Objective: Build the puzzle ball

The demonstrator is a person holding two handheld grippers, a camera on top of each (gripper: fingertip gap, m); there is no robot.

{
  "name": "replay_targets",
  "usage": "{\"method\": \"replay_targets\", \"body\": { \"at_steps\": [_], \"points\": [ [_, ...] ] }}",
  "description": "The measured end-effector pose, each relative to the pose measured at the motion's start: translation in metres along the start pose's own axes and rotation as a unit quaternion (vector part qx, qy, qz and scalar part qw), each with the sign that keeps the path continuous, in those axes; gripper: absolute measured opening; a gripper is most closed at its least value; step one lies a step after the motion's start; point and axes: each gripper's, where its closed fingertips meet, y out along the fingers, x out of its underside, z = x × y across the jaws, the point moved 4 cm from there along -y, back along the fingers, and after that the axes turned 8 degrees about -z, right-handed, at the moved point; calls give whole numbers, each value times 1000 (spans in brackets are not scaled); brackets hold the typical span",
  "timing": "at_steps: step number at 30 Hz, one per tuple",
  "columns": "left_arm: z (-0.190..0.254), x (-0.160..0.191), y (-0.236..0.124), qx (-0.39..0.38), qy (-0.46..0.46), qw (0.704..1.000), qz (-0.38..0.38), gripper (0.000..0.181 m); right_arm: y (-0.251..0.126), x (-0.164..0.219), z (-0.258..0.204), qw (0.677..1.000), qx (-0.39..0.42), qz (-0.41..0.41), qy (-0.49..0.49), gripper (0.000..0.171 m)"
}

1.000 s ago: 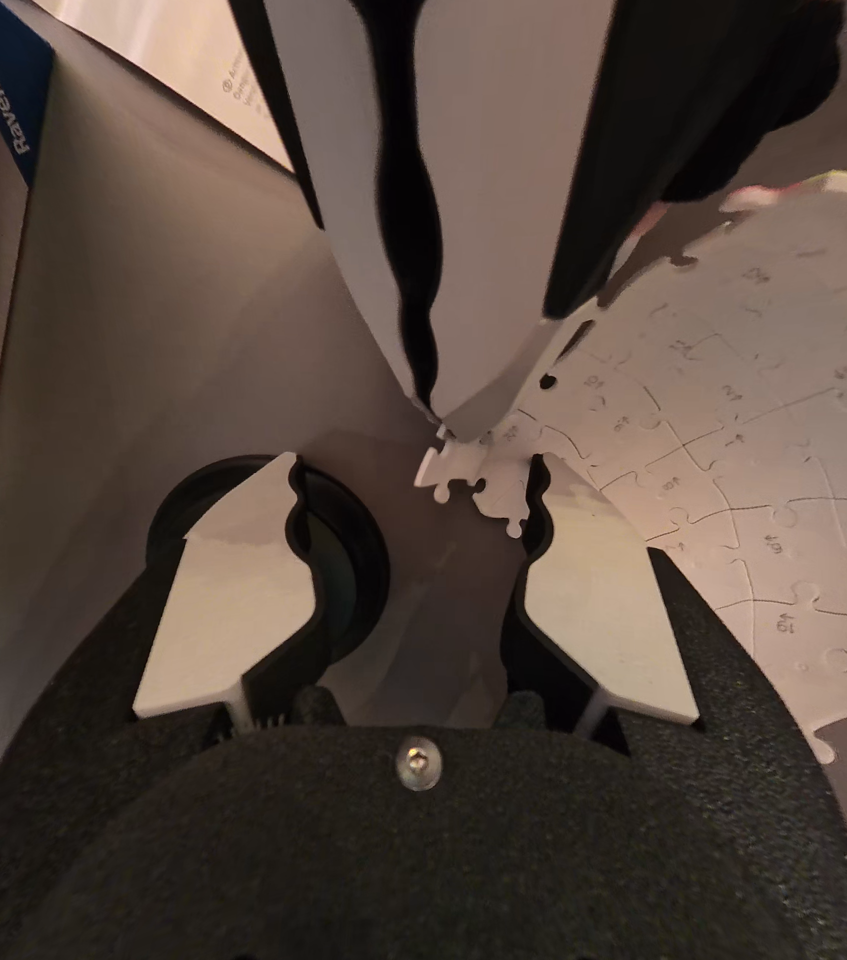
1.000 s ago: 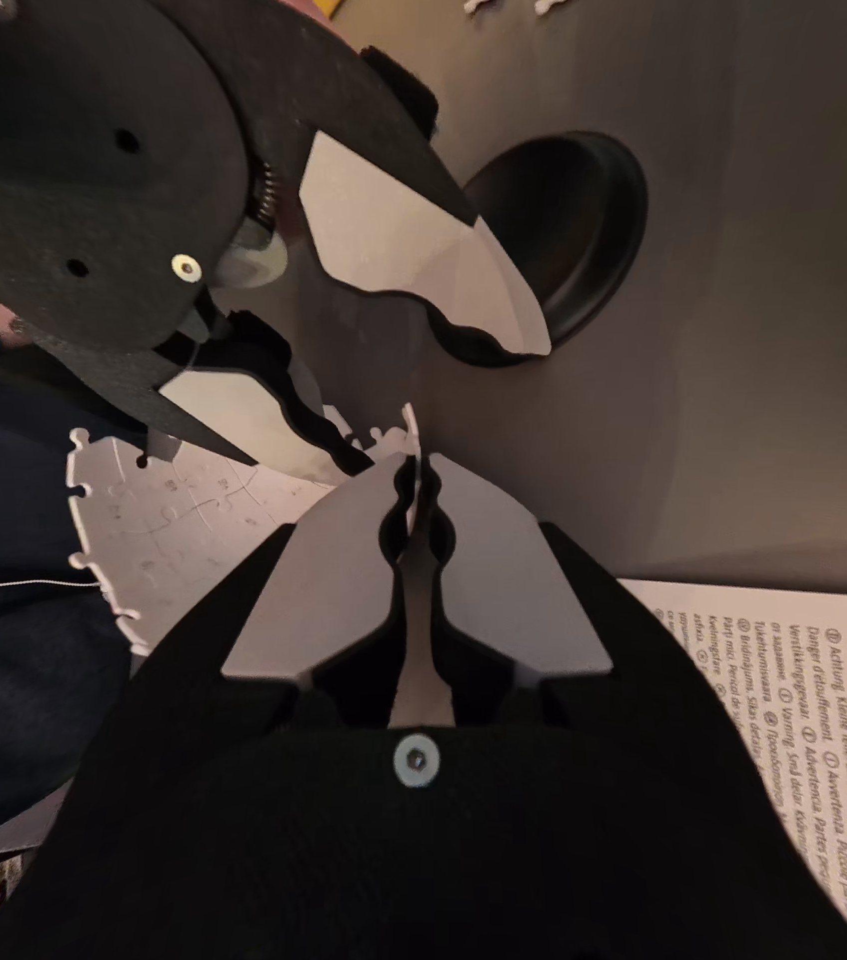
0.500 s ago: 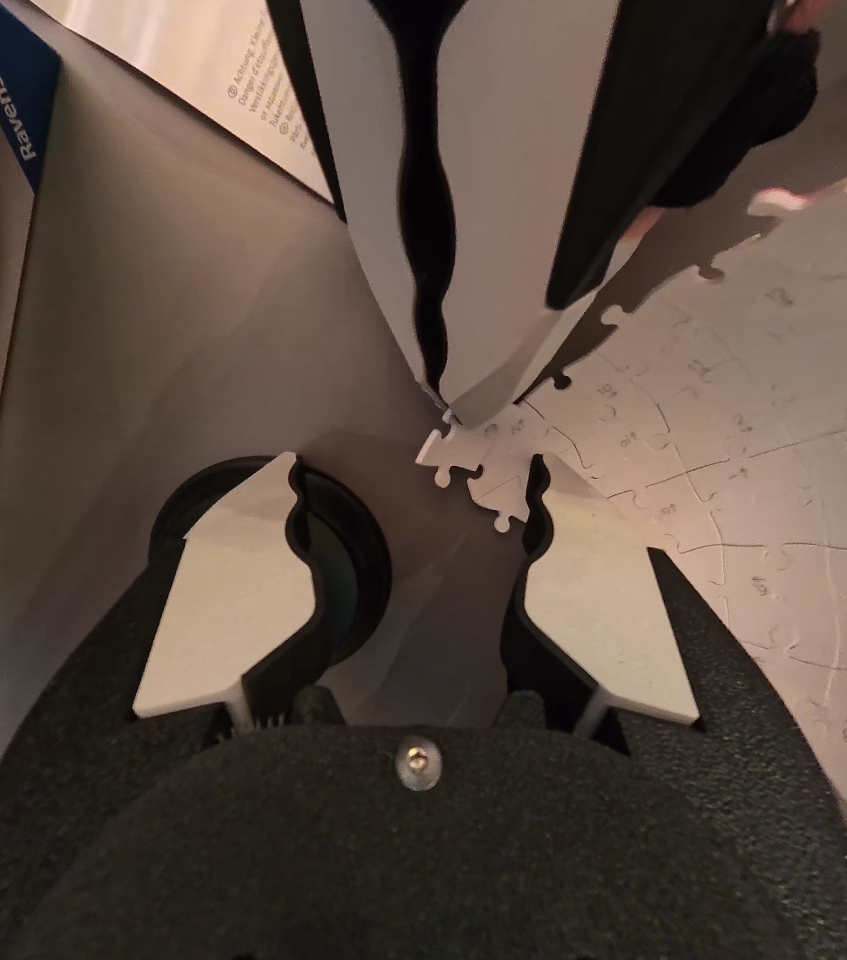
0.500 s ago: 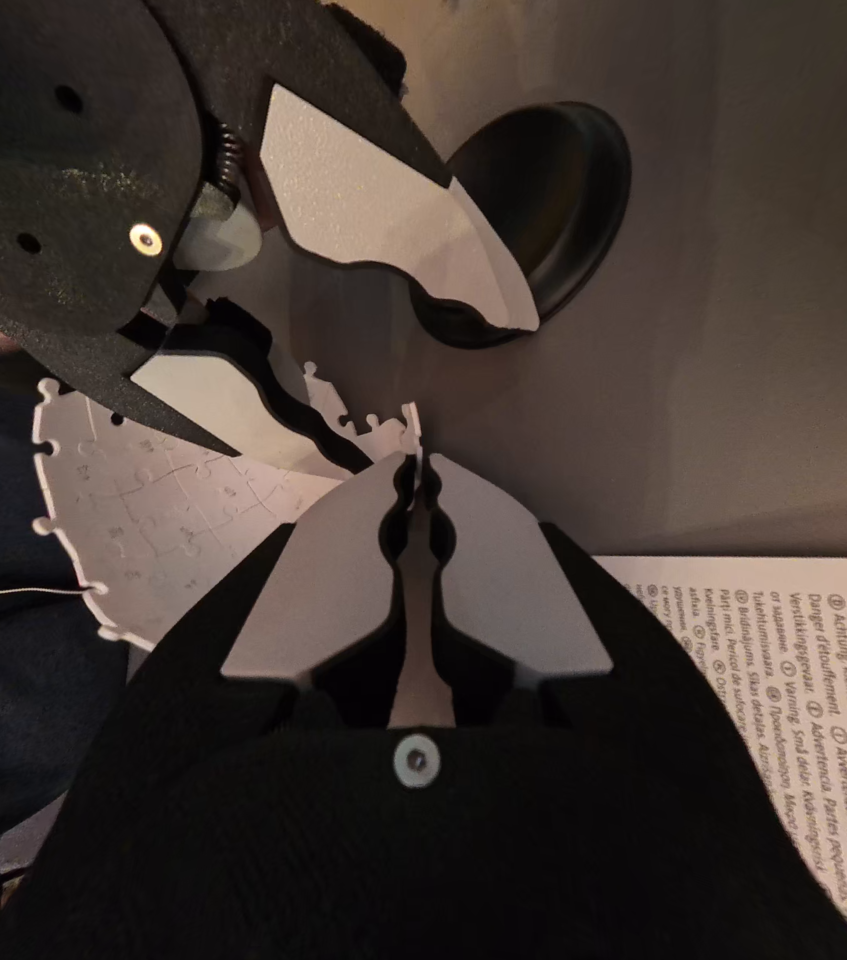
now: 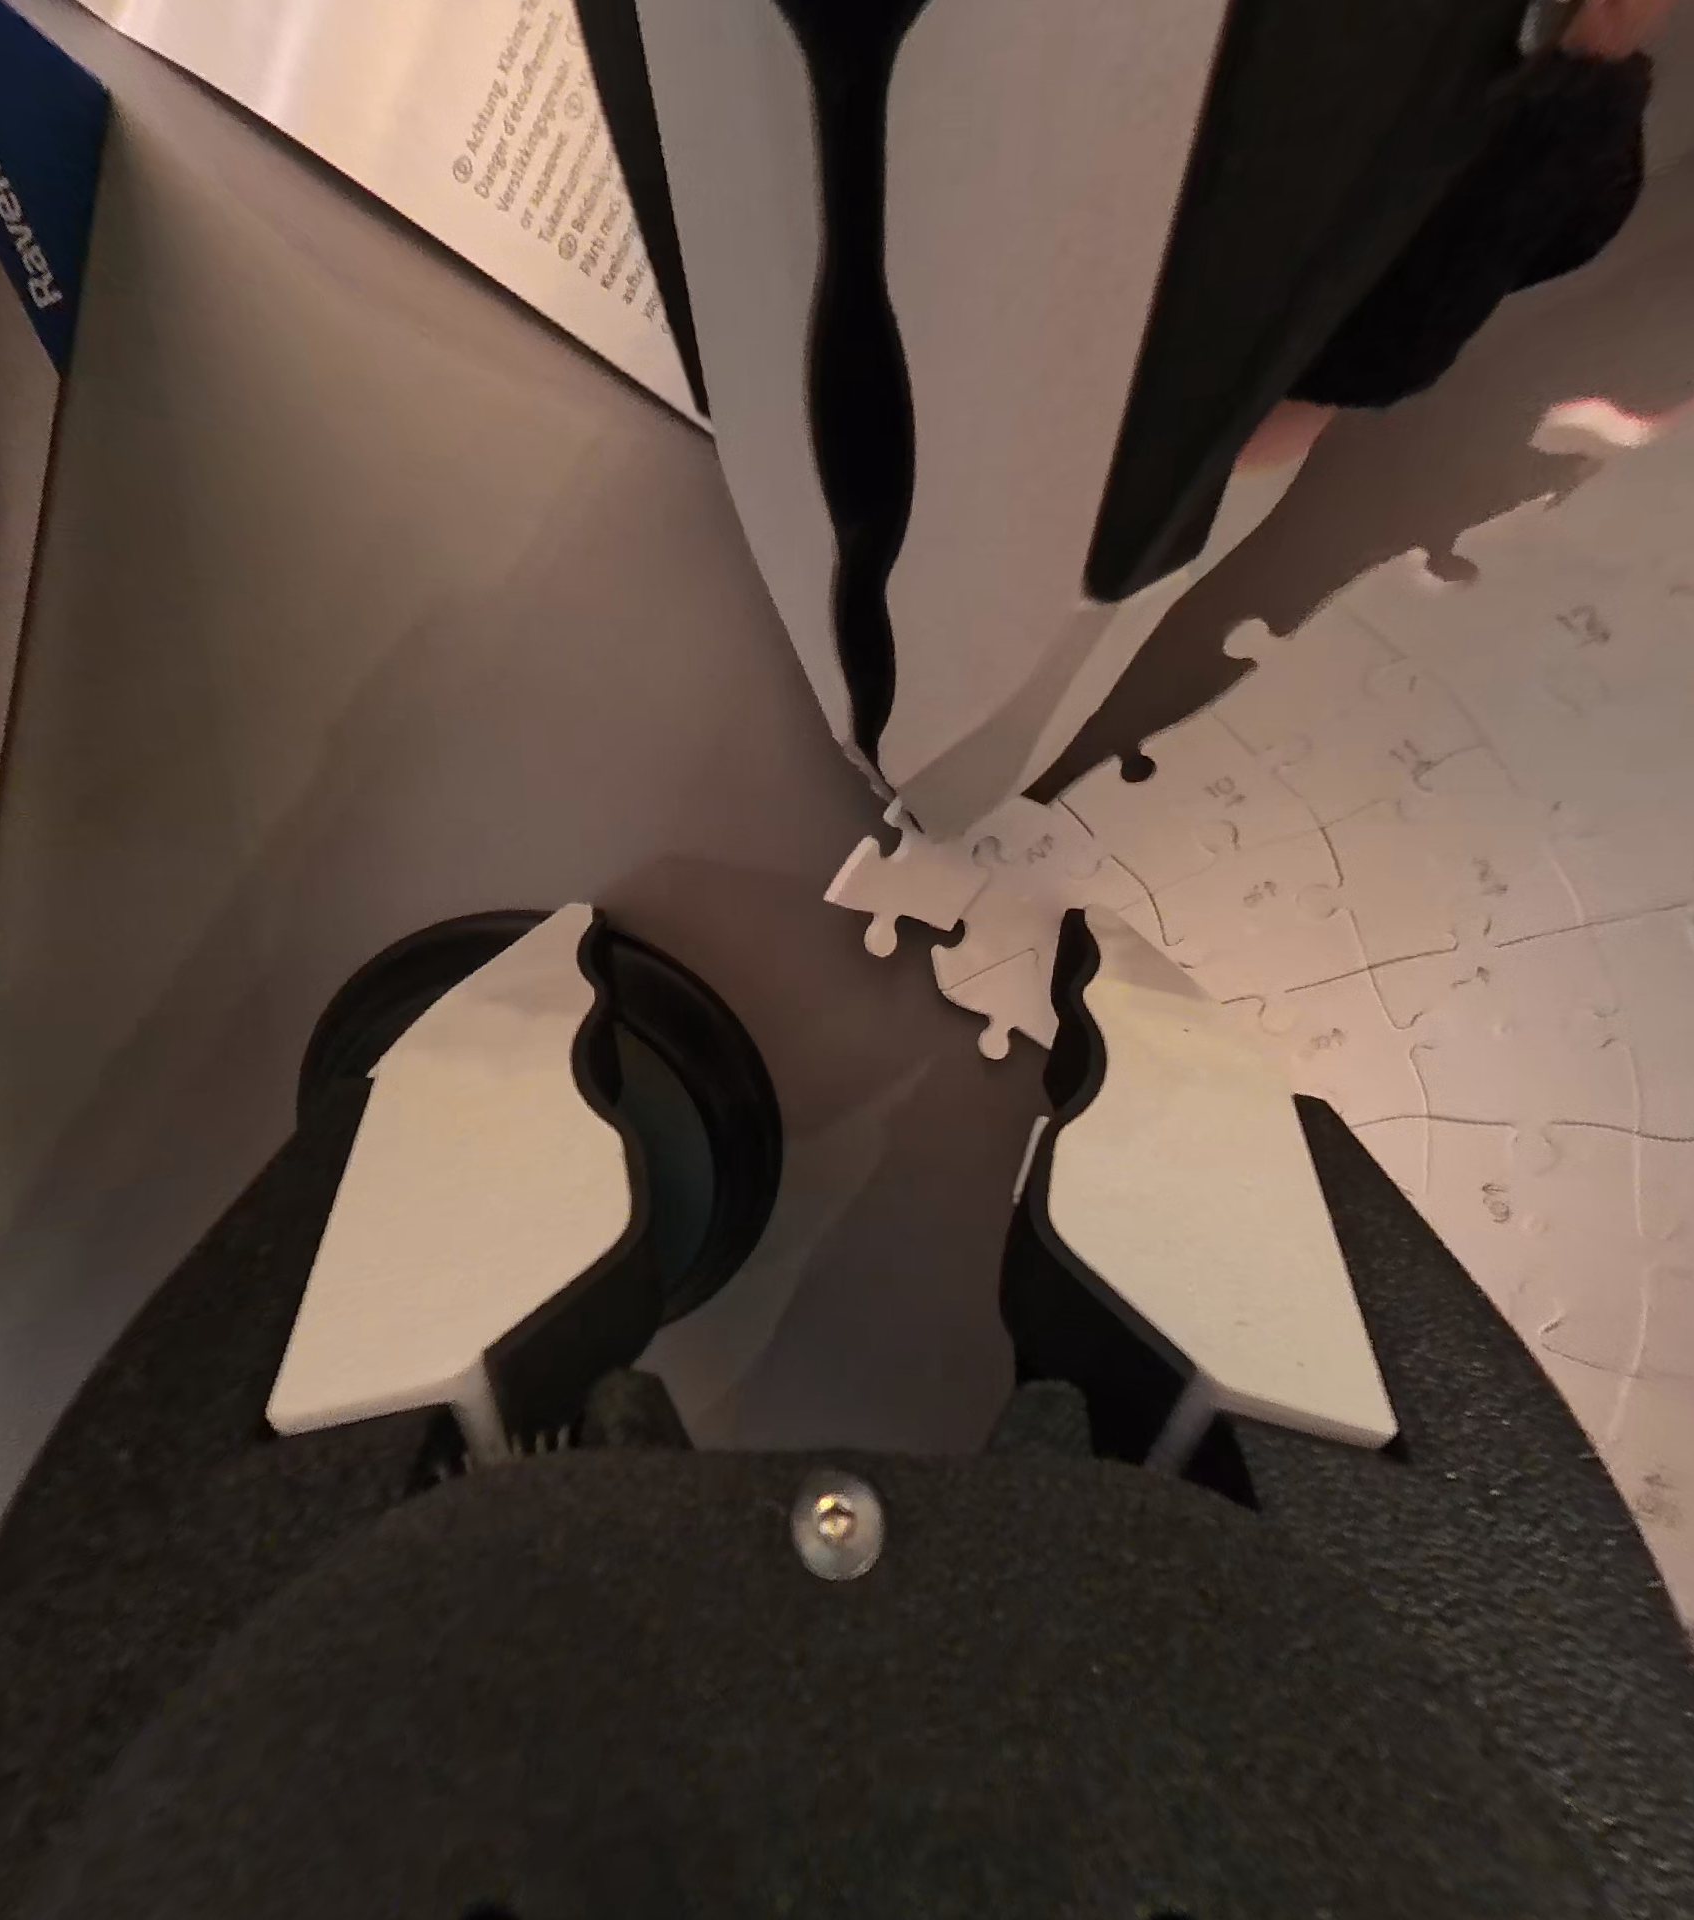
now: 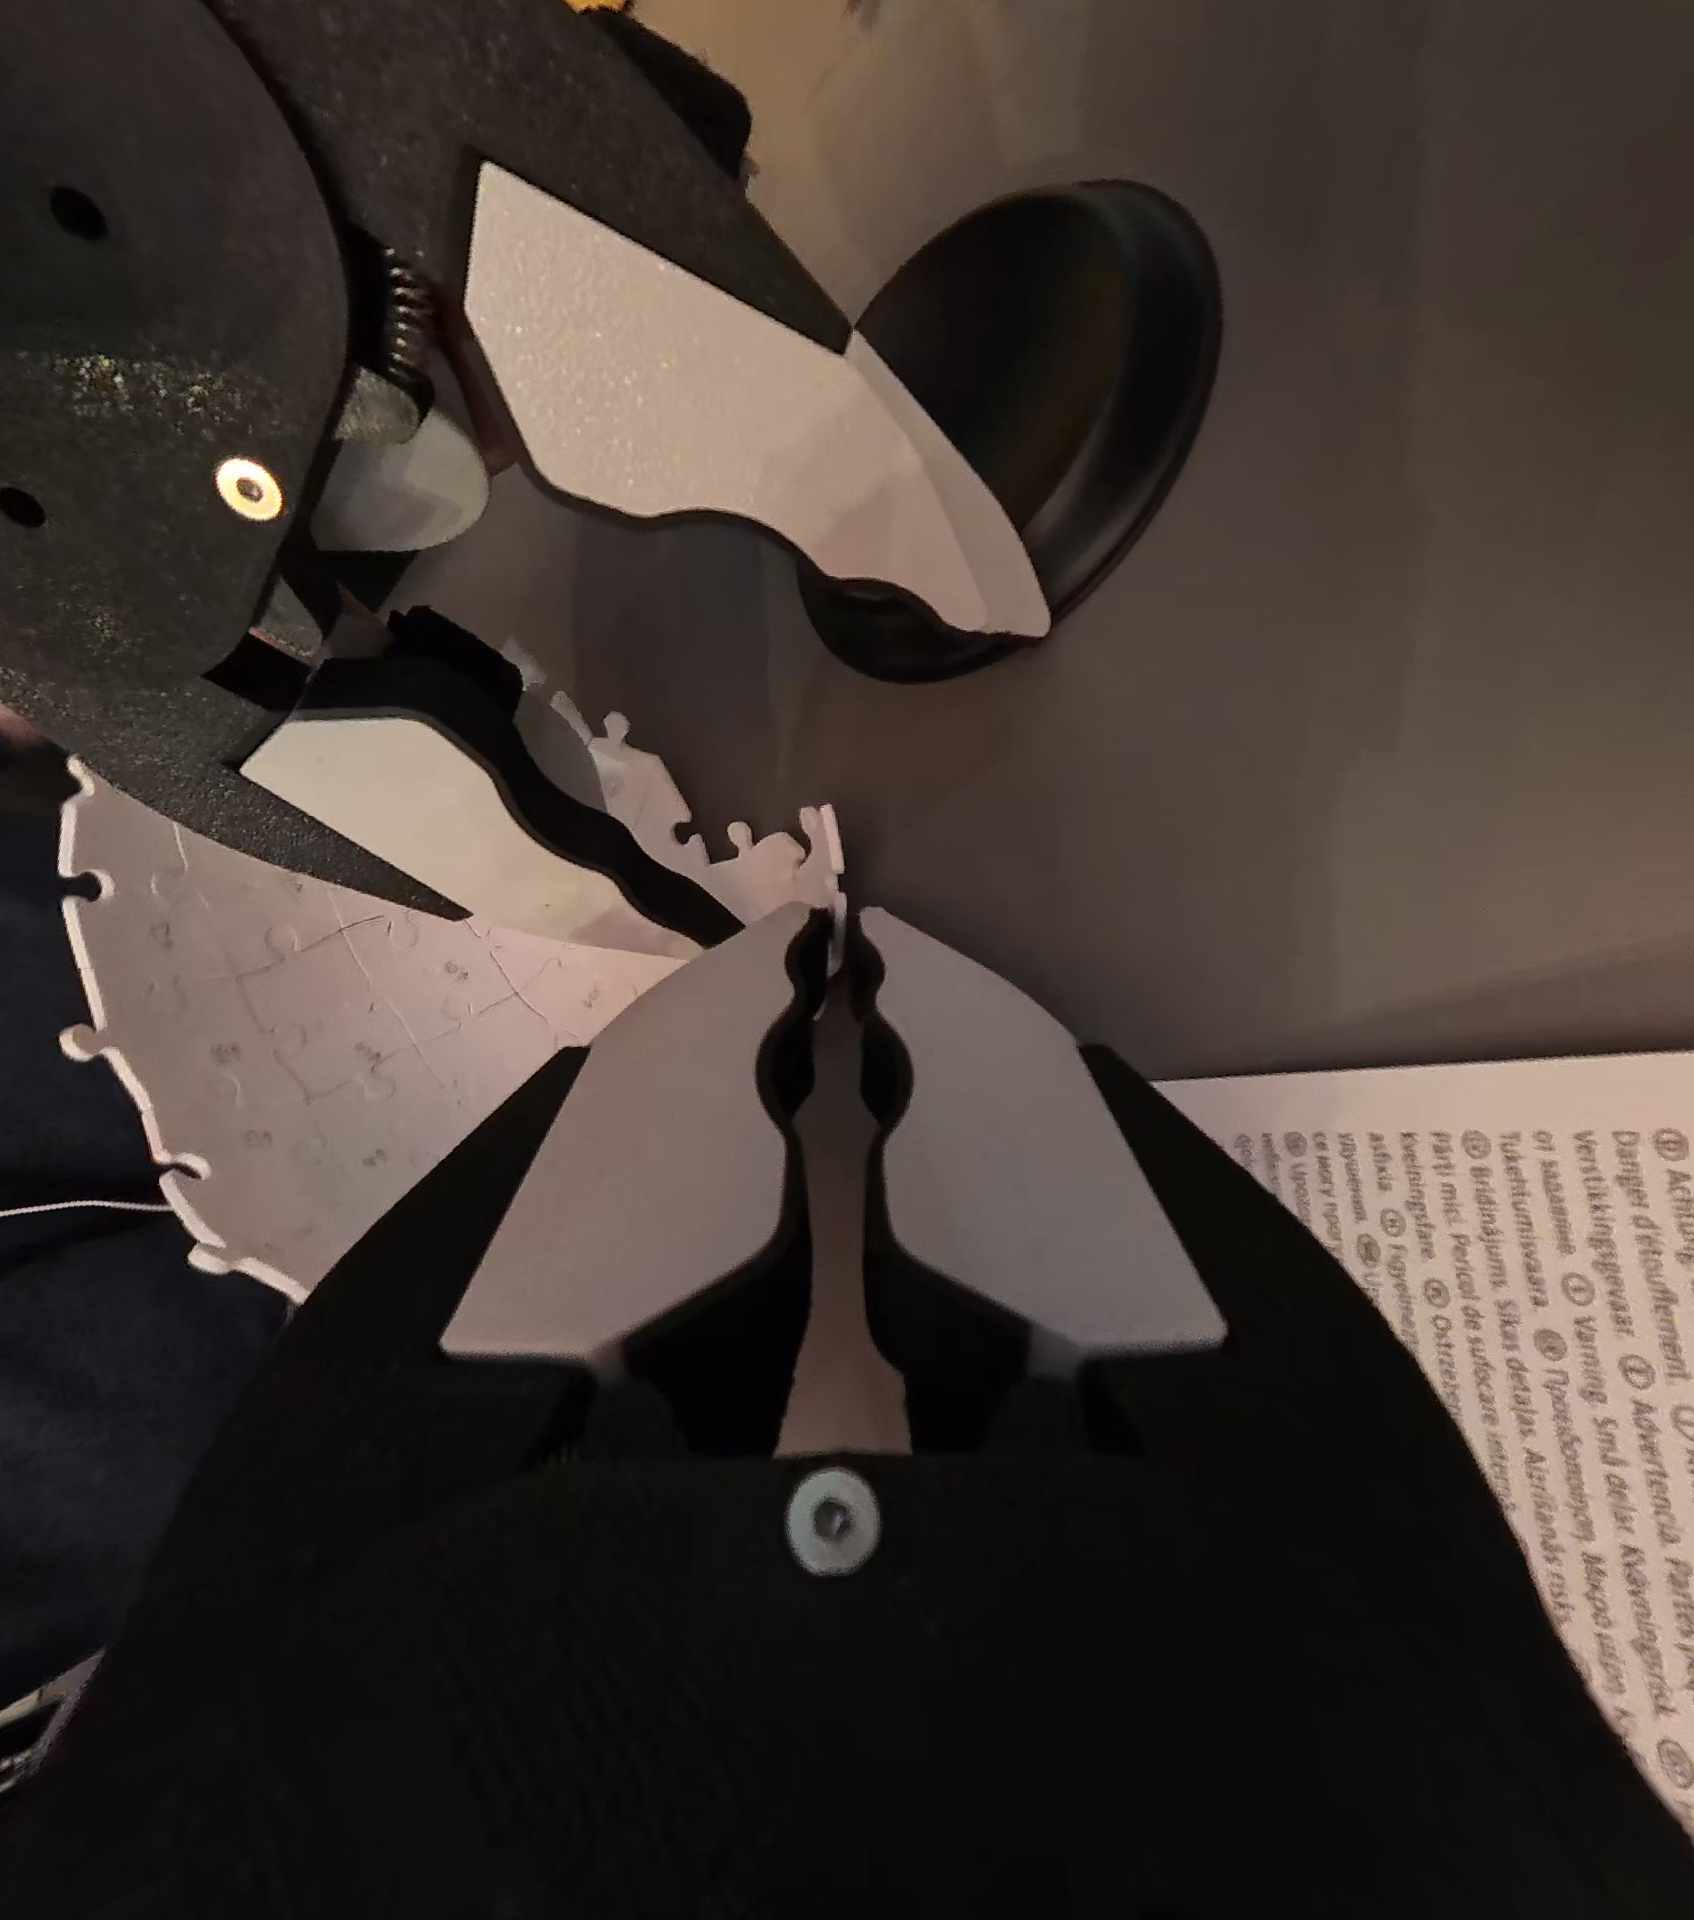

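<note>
1. Pinching a white puzzle piece (image 5: 910,883) at its far edge, right gripper (image 6: 838,920) is clamped on it.
2. Piece sits at left tip of curved puzzle shell (image 5: 1445,987).
3. Left gripper (image 5: 827,930) spread wide, its right finger against shell; black round stand (image 6: 1061,416) on counter (image 6: 1445,623), far side.

In the left wrist view, the stand (image 5: 697,1122) lies left of the shell (image 5: 1445,987); the piece (image 5: 910,878) juts from the shell's left edge; the sheet (image 5: 552,177) lies beyond.

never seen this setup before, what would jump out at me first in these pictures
The right gripper, shut on a white puzzle piece at the edge of the curved, half-built puzzle ball. The left gripper gapes open beside that edge, and a black round stand sits behind on the grey table.
</note>
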Motion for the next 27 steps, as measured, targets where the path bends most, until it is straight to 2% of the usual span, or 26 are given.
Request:
{"method": "replay_targets", "body": {
  "at_steps": [27],
  "points": [
    [1, -3, 0, -5, -25, 1000, -14, 79, -15, 12, 1, 999, 25, 46, 14, 3]
  ]
}}
